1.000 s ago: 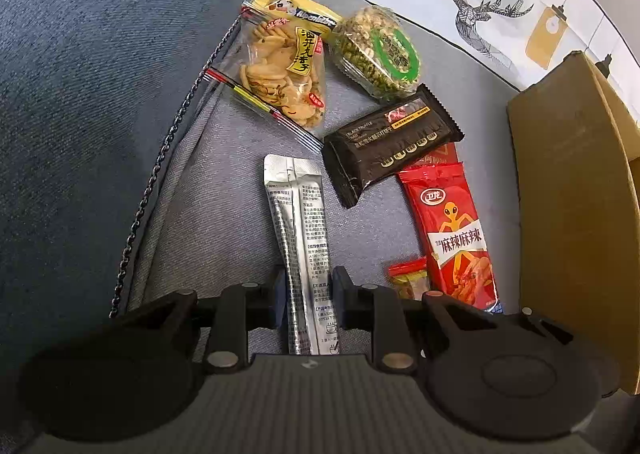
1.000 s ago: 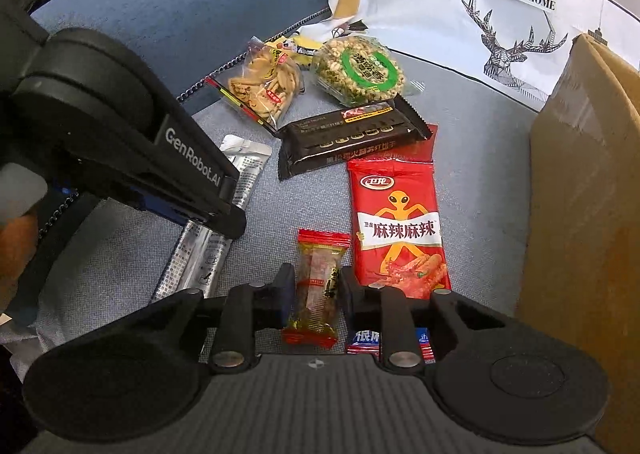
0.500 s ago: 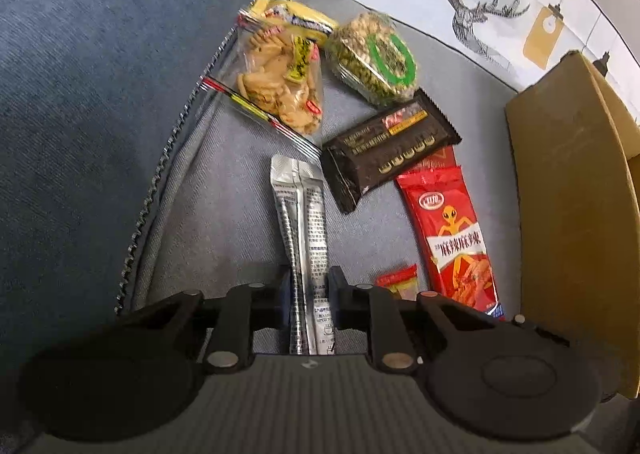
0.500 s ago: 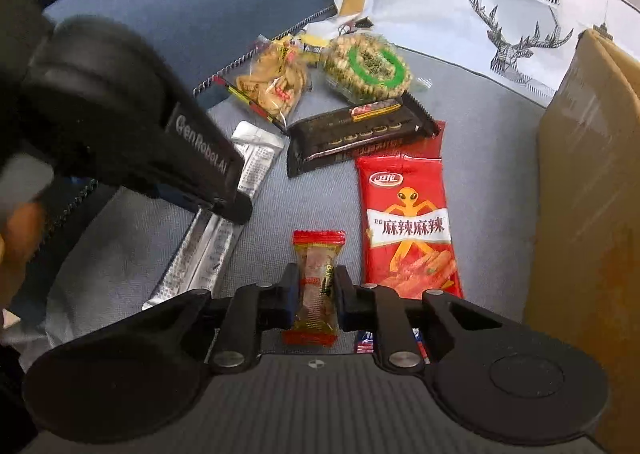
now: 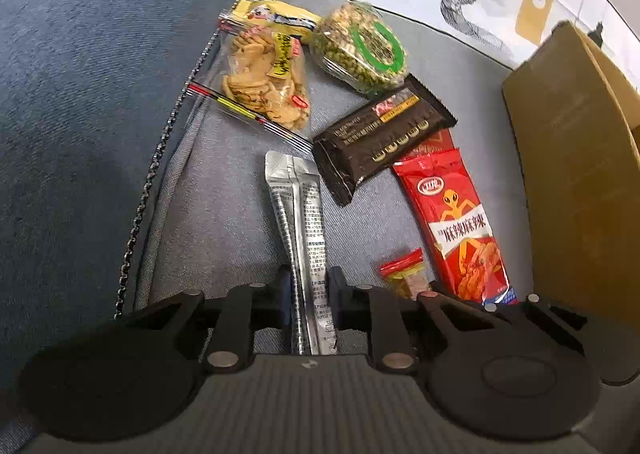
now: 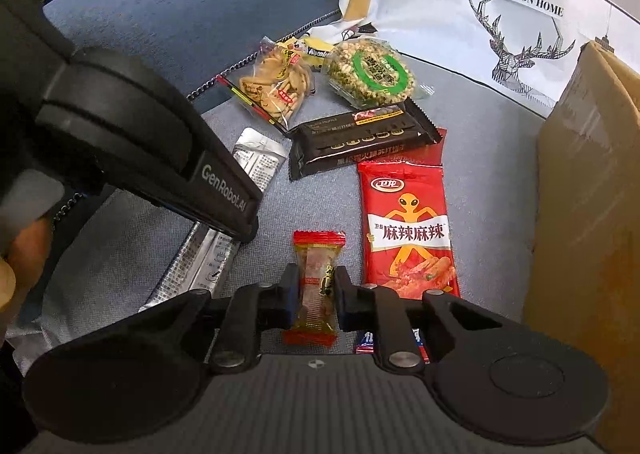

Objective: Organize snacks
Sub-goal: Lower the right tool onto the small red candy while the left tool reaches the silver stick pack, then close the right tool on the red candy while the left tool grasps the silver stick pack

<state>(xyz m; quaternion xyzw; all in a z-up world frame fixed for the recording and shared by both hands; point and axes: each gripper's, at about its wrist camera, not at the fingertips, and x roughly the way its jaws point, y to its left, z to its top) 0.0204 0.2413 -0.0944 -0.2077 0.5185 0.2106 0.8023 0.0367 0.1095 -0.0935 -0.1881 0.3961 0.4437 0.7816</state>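
Both pairs of jaws have narrowed since a second ago. At left, the silver sachet (image 5: 298, 214) is being squeezed by the closing left gripper (image 5: 307, 290); right of it, the small red candy (image 6: 318, 278) is clamped tight by the right gripper (image 6: 316, 286) on the grey cushion (image 5: 224, 214).
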